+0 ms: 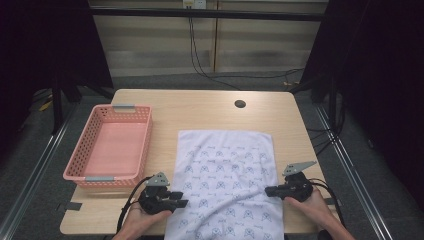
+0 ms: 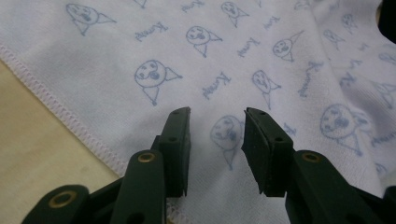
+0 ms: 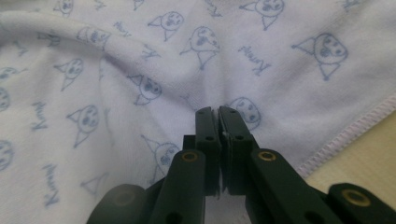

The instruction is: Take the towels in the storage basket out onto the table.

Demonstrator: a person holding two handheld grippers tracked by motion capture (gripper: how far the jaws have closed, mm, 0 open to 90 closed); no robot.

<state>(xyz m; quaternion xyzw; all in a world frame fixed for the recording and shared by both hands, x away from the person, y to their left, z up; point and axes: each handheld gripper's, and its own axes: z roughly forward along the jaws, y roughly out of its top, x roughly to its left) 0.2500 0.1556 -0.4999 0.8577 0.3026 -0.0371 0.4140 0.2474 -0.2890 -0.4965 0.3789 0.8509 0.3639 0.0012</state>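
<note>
A perforated pink plastic basket (image 1: 107, 147) sits left on the wooden desk (image 1: 200, 107). The left tongs (image 1: 176, 200) gape over the soft white printed cloth (image 1: 227, 180) lying mid-desk; the right tongs (image 1: 268, 191) pinch a puckered fold near its stitched hem.

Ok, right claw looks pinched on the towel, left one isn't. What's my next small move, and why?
Probably close the left claw on the towel. Its jaws stand apart over the cloth just inside the stitched hem, gripping nothing, while the right claw is already shut on a pinch of fabric near the opposite hem. With both edges held, the towel could be lifted evenly.
</note>
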